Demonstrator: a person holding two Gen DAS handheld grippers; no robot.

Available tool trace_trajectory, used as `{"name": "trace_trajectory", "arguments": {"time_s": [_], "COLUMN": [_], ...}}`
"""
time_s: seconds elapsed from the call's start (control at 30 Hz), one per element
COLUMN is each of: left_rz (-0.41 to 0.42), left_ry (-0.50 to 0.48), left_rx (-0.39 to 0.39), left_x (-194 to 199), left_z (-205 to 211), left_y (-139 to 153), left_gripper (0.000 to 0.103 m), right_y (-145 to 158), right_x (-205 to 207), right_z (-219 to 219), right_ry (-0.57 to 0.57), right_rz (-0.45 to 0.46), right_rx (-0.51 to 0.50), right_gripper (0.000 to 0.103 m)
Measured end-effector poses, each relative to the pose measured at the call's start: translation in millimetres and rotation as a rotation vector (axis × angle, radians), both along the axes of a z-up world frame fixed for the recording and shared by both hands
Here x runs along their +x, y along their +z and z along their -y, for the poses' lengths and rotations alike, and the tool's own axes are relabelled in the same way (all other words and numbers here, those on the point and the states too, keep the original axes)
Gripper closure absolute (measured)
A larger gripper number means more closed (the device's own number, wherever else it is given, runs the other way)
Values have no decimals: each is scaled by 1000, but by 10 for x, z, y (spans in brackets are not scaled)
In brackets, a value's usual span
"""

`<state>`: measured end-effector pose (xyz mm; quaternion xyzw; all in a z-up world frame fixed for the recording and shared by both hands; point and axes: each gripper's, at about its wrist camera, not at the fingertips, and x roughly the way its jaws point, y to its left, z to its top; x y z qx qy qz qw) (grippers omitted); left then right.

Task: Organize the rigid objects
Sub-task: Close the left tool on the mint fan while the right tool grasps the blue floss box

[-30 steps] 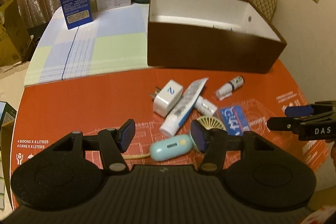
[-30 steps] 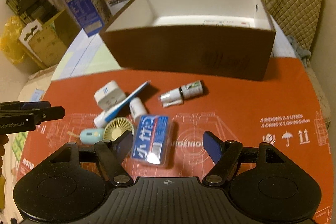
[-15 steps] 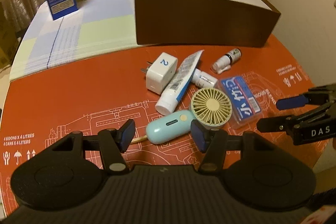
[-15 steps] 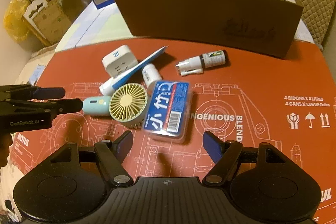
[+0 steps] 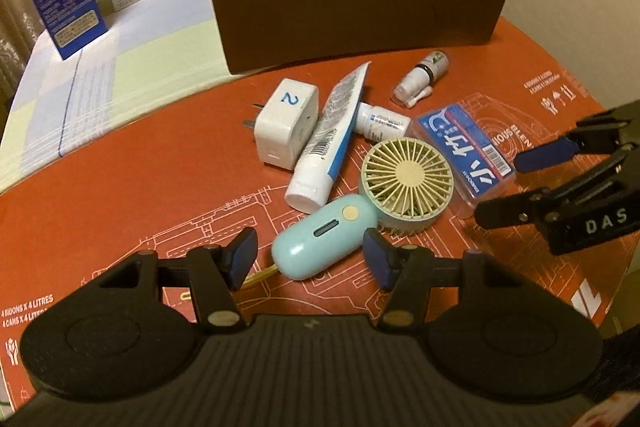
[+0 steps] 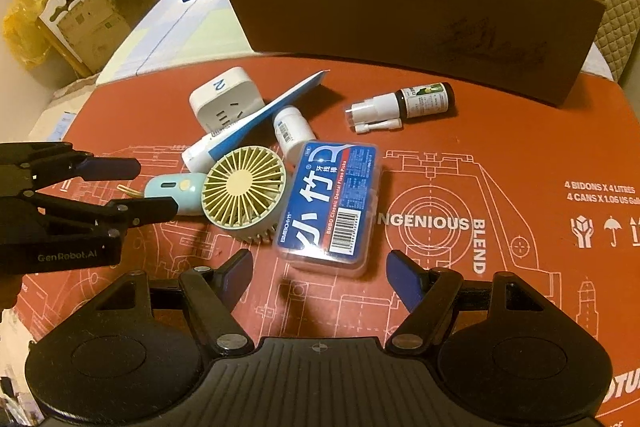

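Red cardboard (image 5: pixel 120 195) bearing brown box (image 5: pixel 352 15)

Both grippers have come down closer to the red board (image 5: pixel 120 187). Left gripper (image 5: pixel 310 259) now brackets the handle of the mint fan (image 5: pixel 326 237) (no contact). Right gripper (image 6: pixel 320 275) has neared the floss-pick box (image 6: pixel 334 201).

You see a matt brown cardboard box (image 5: pixel 360 7), white inside; in front of it the printed red cardboard sheet (image 5: pixel 140 195) looks smooth; on that sheet your handheld fan (image 5: pixel 360 211) is satiny pale plastic, the floss-pick case (image 6: pixel 332 203) glossy clear plastic, the toothpaste tube (image 5: pixel 328 139) smooth, slightly shiny; left of the box lies checked cloth (image 5: pixel 120 75).
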<state>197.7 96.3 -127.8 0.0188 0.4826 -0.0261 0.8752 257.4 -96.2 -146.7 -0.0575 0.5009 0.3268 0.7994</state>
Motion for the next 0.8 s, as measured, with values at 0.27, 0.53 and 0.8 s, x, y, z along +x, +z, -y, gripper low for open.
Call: {"name": "trace_trajectory", "arguments": {"time_s": [0.27,0.53,0.8], "left_rz": [-22,-33,-55], "left_ry": [-37,-60,-122], "left_rx": [12,6,-56], "left_x": [62,47,-55], "left_z": [45,105,368], "left_y": [-89,-95,-71], "left_gripper": [51,60,63], "right_y": [-109,-144,-121], "right_x": [72,43,74], "right_z": [-79,-12,287], "right_ry": [-7,16,-32], "right_rz": [21,56,47], "right_rx": [-24,-50,-82], "right_gripper": [32,48,48]}}
